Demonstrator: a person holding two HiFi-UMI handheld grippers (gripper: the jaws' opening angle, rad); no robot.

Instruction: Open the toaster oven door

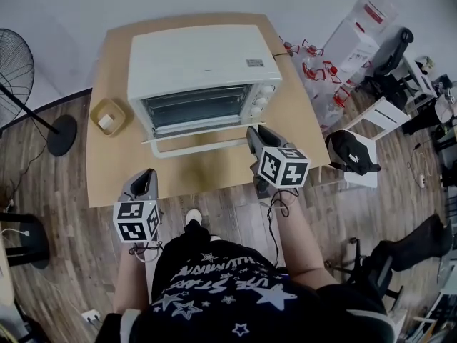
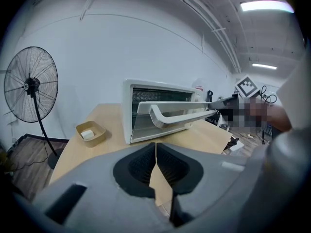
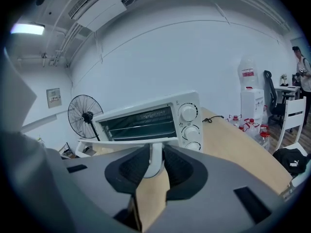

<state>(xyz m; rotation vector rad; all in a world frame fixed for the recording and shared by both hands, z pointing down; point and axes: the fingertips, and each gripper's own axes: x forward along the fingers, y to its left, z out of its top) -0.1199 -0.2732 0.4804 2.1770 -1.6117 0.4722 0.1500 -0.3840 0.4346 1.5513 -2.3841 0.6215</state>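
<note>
The white toaster oven (image 1: 203, 63) stands on the wooden table (image 1: 114, 170), its glass door (image 1: 200, 128) swung partway down. Along the door's front edge runs a white bar handle (image 1: 203, 148). My right gripper (image 1: 254, 137) is at the handle's right end. In the right gripper view the handle's post (image 3: 155, 165) fills the gap between the pads, so the right gripper (image 3: 155, 157) is shut on it. My left gripper (image 1: 146, 179) hovers at the table's near edge, left of the oven. Its jaws (image 2: 155, 147) meet with nothing between them. The open door and handle (image 2: 180, 118) show ahead of it.
A small tan tray (image 1: 107, 116) holding a white block sits on the table left of the oven. A standing fan (image 1: 18, 70) is on the floor at far left. Water bottles (image 1: 314, 70), a white chair with a black bag (image 1: 353, 154) and office chairs stand to the right.
</note>
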